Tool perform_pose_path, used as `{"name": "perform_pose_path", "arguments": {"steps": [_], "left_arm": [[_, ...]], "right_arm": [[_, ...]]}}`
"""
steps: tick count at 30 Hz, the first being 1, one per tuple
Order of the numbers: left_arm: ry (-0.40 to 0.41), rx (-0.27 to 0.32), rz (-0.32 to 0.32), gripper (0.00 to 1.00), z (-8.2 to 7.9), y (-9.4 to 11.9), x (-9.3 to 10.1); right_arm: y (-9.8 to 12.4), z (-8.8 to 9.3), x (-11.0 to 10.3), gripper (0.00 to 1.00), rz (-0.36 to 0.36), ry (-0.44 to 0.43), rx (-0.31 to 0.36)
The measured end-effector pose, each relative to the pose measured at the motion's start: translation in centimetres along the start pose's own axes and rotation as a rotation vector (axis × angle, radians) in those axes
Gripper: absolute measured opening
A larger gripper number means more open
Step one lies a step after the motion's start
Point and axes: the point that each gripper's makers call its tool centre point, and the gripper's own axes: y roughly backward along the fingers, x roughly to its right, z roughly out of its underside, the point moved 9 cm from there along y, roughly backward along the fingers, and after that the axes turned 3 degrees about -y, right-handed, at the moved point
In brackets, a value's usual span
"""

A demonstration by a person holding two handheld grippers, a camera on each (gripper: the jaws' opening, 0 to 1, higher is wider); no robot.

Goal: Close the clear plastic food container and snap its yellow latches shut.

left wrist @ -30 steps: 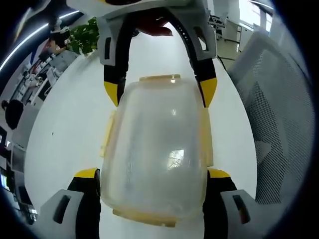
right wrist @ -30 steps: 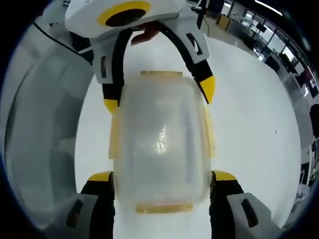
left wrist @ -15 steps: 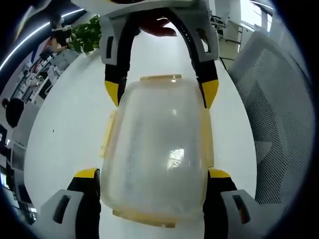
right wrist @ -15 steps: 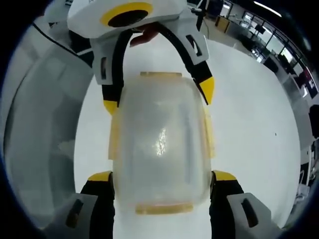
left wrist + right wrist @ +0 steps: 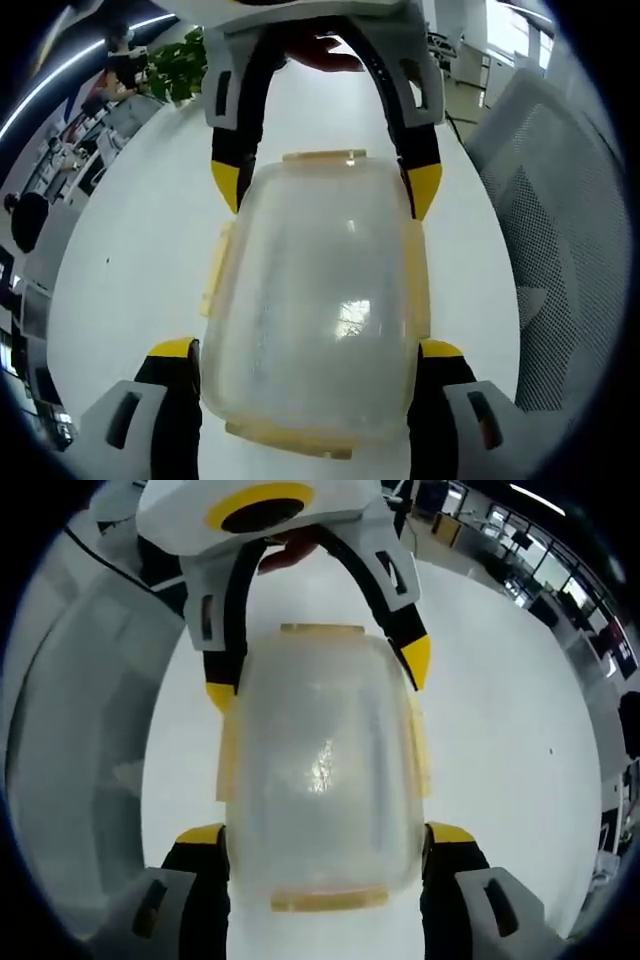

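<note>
The clear plastic container (image 5: 310, 300) lies on the white table (image 5: 140, 250) with its lid on. Yellow latches show on all its sides; the left side latch (image 5: 214, 270) flares outward. My left gripper (image 5: 308, 350) has its yellow-tipped jaws pressed against the container's near end, one on each long side. My right gripper (image 5: 323, 188) comes in from the top and clamps the far end the same way. In the right gripper view the container (image 5: 320, 760) sits between my right gripper (image 5: 325, 835) below and my left gripper (image 5: 318, 677) above.
A grey mesh chair (image 5: 560, 230) stands beside the table, also seen as the mesh chair (image 5: 80, 740) on the other side. A green plant (image 5: 175, 65) and office desks lie beyond the table. A person's hand (image 5: 320, 45) holds the opposite gripper.
</note>
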Motion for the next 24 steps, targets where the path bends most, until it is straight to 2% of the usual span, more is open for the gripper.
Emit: {"name": "perform_pose_path", "arguments": {"steps": [24], "left_arm": [[0.017, -0.005, 0.008, 0.88, -0.2, -0.8, -2.2]], "right_arm": [[-0.2, 0.0, 2.3, 0.80, -0.002, 0.006, -0.008]]}}
